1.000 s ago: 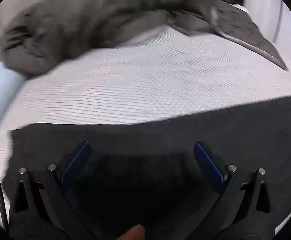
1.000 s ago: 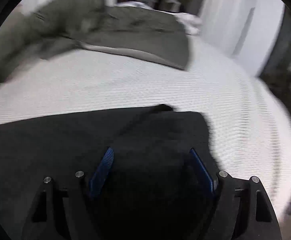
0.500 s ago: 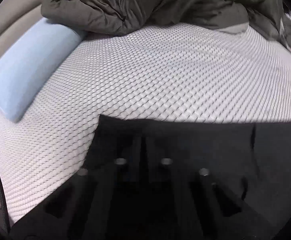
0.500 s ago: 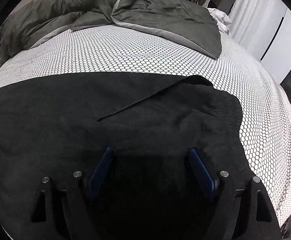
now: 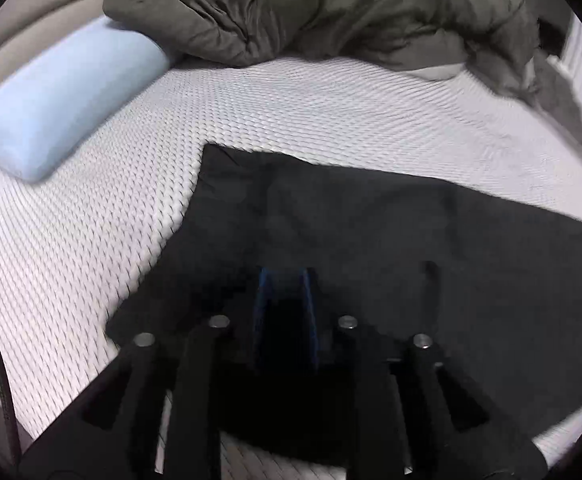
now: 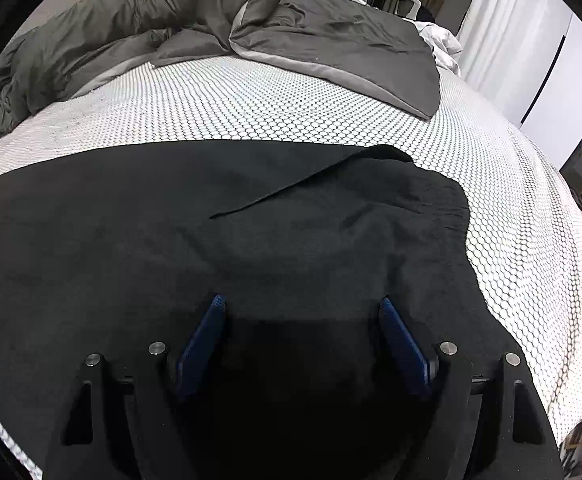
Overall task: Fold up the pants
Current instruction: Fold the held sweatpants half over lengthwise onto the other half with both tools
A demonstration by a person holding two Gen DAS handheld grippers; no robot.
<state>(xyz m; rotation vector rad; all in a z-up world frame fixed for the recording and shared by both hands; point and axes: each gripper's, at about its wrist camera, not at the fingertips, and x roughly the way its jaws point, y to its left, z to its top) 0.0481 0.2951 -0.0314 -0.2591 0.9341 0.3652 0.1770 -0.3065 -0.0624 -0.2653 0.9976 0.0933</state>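
Now, black pants (image 6: 251, 232) lie spread flat on the white bed (image 6: 251, 104).
Beyond them sit a grey duvet (image 6: 311, 36) and blue bolster (image 5: 63, 96); the right hand-held gripper (image 6: 301, 312) stands wide over the pants, while the left hand-held gripper (image 5: 285, 280), narrow, has just been opening, its grip unclear.

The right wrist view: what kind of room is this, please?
Most likely a bedroom. The black pants lie on a bed with a white honeycomb-patterned mattress cover. A rumpled grey-green duvet is pushed to the far side, and a pale blue bolster pillow lies at one edge. White curtains hang behind.
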